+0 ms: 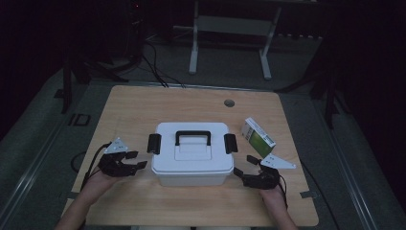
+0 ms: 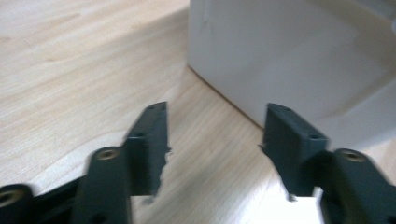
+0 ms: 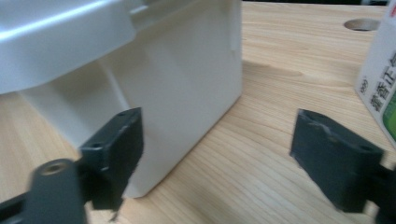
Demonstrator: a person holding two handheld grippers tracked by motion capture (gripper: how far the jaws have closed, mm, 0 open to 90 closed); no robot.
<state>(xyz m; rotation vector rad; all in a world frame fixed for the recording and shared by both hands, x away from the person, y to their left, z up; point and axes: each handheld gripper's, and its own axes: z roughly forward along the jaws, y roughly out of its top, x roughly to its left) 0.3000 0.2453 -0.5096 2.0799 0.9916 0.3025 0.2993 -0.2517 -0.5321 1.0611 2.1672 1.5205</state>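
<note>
While dim light blurs the white box (image 1: 191,153), left gripper (image 1: 139,159) and right gripper (image 1: 243,167) flank it, jaws apart, empty.

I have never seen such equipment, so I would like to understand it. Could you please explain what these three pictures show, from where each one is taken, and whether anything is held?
No robot is here: a person holds a hand tool with a two-jaw claw in each hand. The high view looks down on a wooden table from above the person. The left claw and the right claw sit on either side of a white storage box with a black handle and black side latches. A small green and white carton lies near the right claw. The other two pictures come from cameras riding on the claws, looking along their black jaws at the box's walls. Both claws are open and hold nothing.
</note>
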